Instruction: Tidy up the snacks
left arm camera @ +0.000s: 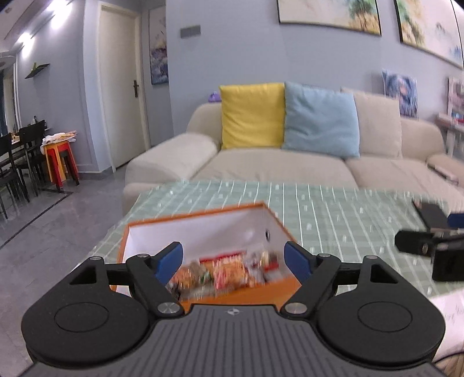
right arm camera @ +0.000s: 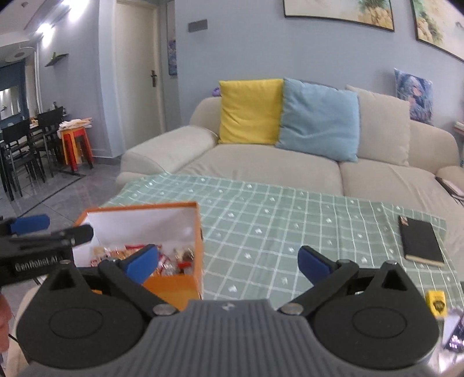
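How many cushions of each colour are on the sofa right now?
Yellow cushion: 1
Light blue cushion: 1
Beige cushion: 1
Total: 3, all leaning on the sofa backrest.

Evenly and fairly brightly lit, with ceiling lights (left arm camera: 26, 37) blown out to white glare at upper left. Soft shadows only. Strong fisheye bending of picture frames (left arm camera: 329, 13) at the edges. Motion-smeared over the snacks (left arm camera: 229, 271) and checked tablecloth (left arm camera: 333, 214); sharper through the right wrist.
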`<state>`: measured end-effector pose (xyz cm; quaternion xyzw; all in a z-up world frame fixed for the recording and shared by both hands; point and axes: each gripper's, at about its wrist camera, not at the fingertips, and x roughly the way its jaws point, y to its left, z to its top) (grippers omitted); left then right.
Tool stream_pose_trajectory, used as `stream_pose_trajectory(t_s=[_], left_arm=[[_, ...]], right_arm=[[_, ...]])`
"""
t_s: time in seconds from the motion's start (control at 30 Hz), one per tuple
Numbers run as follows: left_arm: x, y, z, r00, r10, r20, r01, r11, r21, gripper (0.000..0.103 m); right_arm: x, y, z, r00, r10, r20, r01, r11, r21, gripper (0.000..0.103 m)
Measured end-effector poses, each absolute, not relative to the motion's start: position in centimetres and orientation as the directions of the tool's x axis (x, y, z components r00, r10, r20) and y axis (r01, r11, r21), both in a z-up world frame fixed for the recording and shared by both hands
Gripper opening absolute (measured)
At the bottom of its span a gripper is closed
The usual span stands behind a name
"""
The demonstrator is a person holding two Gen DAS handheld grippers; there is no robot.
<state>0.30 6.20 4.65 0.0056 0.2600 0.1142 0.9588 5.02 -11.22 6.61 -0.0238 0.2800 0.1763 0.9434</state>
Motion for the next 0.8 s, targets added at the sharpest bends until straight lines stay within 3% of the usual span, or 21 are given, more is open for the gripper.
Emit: stream_pose_trajectory(t_s=[0.37,0.8], left_arm=[[-0.5,5.1,3.3,0.8,0.214,-0.561,-0.223,0.973,0.054,0.093],[-0.6,5.0,3.2,0.797,0.21,-0.566,-0.221,0.974,0.051,0.093]], right_arm=[[2.8,-11.8,4.2,0.769,0.249,-0.589,-0.314,0.949,-0.008,0.099],[3.1,-11.7,4.1,0.769,0.247,-0.59,-0.305,0.952,0.001,0.099]])
